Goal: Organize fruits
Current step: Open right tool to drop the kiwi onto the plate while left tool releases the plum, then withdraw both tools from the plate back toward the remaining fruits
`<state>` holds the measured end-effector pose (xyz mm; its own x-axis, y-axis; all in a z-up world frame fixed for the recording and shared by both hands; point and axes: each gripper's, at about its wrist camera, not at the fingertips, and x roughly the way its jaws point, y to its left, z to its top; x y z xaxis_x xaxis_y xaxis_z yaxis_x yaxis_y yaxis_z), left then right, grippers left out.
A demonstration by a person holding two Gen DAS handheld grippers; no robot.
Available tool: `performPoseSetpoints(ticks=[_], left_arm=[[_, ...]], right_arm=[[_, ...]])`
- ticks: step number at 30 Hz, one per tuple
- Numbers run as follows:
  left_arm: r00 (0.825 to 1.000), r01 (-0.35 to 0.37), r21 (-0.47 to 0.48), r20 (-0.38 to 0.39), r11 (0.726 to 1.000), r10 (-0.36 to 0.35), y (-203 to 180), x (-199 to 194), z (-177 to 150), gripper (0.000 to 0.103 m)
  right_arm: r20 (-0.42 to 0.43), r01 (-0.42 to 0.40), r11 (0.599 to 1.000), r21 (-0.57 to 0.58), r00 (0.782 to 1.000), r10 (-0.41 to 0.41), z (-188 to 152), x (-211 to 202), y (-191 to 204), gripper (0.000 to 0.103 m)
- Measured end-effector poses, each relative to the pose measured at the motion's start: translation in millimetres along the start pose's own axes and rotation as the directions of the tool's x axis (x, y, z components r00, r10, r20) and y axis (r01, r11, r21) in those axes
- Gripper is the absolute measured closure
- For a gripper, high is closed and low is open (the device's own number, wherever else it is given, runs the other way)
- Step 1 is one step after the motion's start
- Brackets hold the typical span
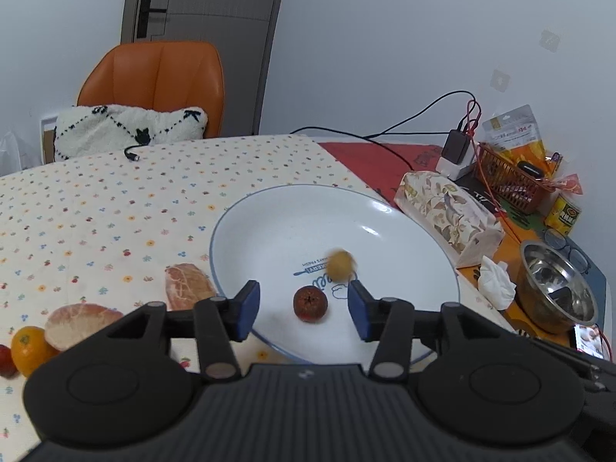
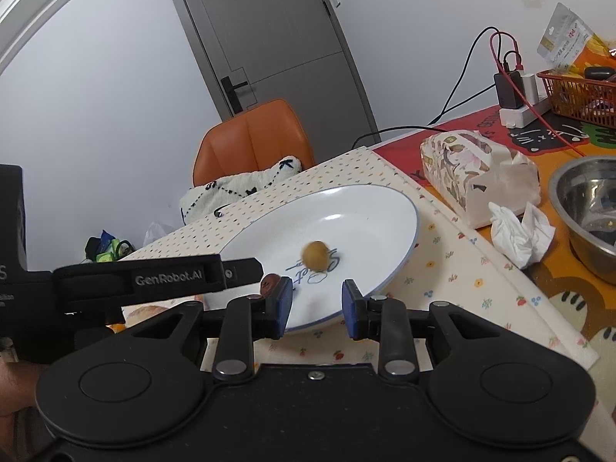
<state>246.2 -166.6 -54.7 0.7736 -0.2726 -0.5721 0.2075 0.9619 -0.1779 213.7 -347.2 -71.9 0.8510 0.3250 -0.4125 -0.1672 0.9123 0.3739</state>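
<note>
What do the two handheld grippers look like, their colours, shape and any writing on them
Both are matte black. The left gripper and right gripper each have two fingers faced with blue pads, driven by linkage arms with silver pivot pins over round-lobed housings. From the right wrist view, white GenRobot.AI lettering runs along the left gripper's side. No sleeve is visible.

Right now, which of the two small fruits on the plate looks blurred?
The yellow round fruit near the middle of the white plate is smeared in both views. The dark red fruit, nearer the left tool, is sharp.
</note>
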Motion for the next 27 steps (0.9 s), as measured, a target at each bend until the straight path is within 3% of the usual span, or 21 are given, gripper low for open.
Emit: performPoseSetpoints(ticks=[5,9,10,13,16,27], left_arm=[[1.0,-0.015,-0.01,0.016,1.0,0.015,8.7,-14.0,-3.2,0.047],[0.999,-0.033,-0.014,0.025,0.999,0.034,17.8,-26.9,-3.9,0.031],[0.999,-0.035,-0.013,0.026,0.999,0.036,20.1,-30.4,-4.1,0.024],[0.998,-0.042,0.003,0.038,0.999,0.042,25.4,-41.6,-3.7,0.018],[0.997,-0.054,0.003,0.051,0.999,0.054,31.9,-53.2,-4.5,0.013],[0.995,-0.05,-0.021,0.089,0.999,0.052,56.3,-93.1,-4.8,0.008]], right_arm=[[-0.003,-0.002,1.0,-0.003,1.0,0.002,-4.4,-4.5,5.0,0.073],[-0.005,0.004,1.0,-0.005,1.0,-0.004,-6.2,-6.0,9.2,0.07],[-0.005,0.006,1.0,-0.008,1.0,-0.006,-6.6,-6.7,10.8,0.065],[0.008,0.011,1.0,-0.022,1.0,-0.011,-7.7,-9.8,16.5,0.051],[0.016,0.01,0.999,-0.033,1.0,-0.009,-8.0,-12.8,23.6,0.048],[0.04,0.009,0.998,-0.069,0.999,-0.006,-10.1,-23.0,49.7,0.008]])
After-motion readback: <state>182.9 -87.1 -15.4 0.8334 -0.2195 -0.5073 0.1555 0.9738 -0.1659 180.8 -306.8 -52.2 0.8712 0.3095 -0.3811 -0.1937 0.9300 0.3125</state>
